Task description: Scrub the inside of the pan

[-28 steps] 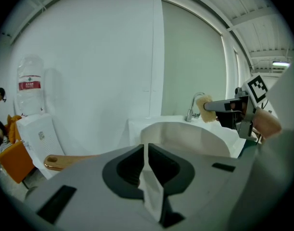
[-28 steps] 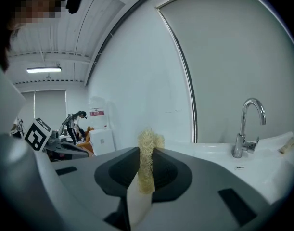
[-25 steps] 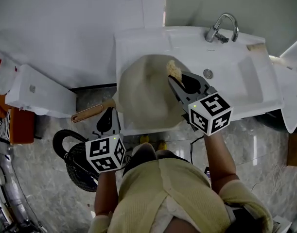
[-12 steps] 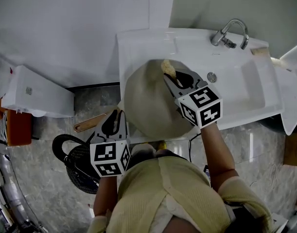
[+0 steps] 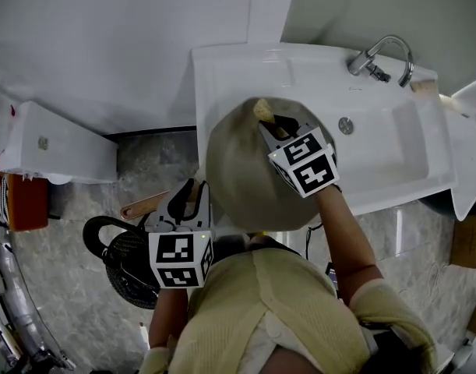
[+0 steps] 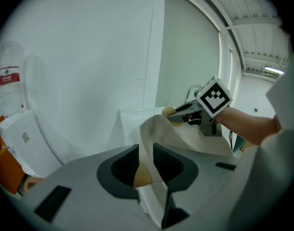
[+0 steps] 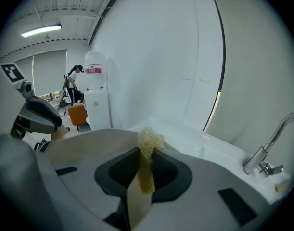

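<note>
A cream pan [image 5: 236,174] rests tilted over the front of the white sink [image 5: 382,158]. My left gripper [image 5: 192,195] is shut on its wooden handle [image 5: 143,206]; in the left gripper view the handle [image 6: 143,176] sits between the jaws and the pan [image 6: 159,131] rises beyond them. My right gripper [image 5: 267,125] is shut on a yellow fibrous scrubber [image 5: 261,109], pressed inside the pan near its far rim. The right gripper view shows the scrubber [image 7: 149,141] pinched between the jaws over the pan's rim [image 7: 89,146], and the left gripper [image 7: 38,117] at the left.
A chrome tap [image 5: 382,57] stands at the sink's back right, with a drain knob [image 5: 346,125] in the basin. A white cabinet [image 5: 54,150] juts from the wall at left. A black round object [image 5: 117,248] sits on the marble floor below the handle.
My right gripper has slid the scrubber left and away across the pan's inside, towards its far rim. The left gripper and the handle have shifted right, nearer my body.
</note>
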A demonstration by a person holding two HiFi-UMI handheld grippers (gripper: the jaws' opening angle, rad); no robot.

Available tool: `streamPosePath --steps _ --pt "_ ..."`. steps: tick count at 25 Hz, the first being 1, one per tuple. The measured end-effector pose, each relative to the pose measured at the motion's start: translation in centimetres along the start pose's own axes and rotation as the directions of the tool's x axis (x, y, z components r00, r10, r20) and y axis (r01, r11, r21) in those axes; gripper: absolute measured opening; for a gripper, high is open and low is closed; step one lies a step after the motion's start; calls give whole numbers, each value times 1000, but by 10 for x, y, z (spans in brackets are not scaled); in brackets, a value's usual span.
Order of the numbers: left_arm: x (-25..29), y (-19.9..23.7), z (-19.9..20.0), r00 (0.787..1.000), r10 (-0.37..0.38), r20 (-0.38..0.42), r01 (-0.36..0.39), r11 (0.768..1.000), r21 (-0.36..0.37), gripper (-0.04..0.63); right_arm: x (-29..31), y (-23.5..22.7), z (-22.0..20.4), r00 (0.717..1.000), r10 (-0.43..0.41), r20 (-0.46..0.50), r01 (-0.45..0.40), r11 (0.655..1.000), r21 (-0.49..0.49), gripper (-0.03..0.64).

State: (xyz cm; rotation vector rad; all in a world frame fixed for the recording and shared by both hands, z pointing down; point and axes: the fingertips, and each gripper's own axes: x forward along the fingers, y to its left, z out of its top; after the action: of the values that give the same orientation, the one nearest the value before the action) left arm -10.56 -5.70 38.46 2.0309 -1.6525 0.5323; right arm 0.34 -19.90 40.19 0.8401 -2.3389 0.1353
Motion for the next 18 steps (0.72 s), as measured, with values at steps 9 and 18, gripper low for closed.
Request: streamPosePath --steps 9,18 --pt "5 0 -1 999 -19 -32 19 1000 13 129 33 -3 -19 992 -21 -126 14 998 -59 78" --pt "6 -3 -2 998 -55 -43 55 999 -3 114 49 9 -24 987 13 -163 -29 995 -92 78"
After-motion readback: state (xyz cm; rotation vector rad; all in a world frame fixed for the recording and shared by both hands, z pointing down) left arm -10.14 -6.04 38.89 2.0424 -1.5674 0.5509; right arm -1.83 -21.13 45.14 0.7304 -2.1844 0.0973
